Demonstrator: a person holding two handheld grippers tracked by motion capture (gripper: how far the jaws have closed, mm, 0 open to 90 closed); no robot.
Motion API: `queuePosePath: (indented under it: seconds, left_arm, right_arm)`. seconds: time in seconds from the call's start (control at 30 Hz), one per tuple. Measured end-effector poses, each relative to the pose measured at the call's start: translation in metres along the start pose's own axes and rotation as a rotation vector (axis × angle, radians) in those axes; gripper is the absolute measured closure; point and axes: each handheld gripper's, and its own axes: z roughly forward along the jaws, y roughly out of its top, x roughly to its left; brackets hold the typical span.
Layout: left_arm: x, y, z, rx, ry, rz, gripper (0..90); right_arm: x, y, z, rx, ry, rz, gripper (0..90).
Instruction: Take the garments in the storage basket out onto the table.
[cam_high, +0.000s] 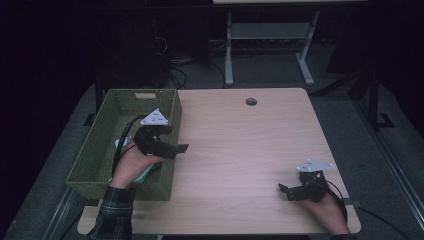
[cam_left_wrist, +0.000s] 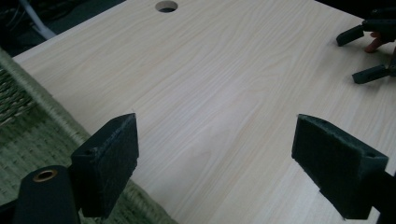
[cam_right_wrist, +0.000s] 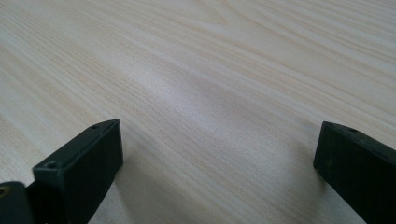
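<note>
Both claws spread wide and empty, one at the basket rim, one low over the bare surface.

My left claw (cam_high: 172, 145) hangs over the right-hand wall of the green woven basket (cam_high: 107, 115), its jaws wide apart with nothing between them; in the left gripper view the basket's rim (cam_left_wrist: 44, 114) runs just beside my left jaw and the jaws look out over the pale wooden surface (cam_high: 240, 150). Something pale lies in the basket under my hand; I cannot tell what. My right claw (cam_high: 287, 191) sits near the surface's front right corner, well apart from the basket, jaws likewise wide and holding nothing.
</note>
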Motion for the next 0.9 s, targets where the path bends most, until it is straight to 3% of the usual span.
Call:
queuePosePath:
  seconds: [0.9]
  left_arm:
    - [0.035,-0.021,-0.023,0.015,0.102,-0.056,15.5]
  right_arm:
    - [0.000,0.000,0.000,0.001,0.000,0.001,1.0]
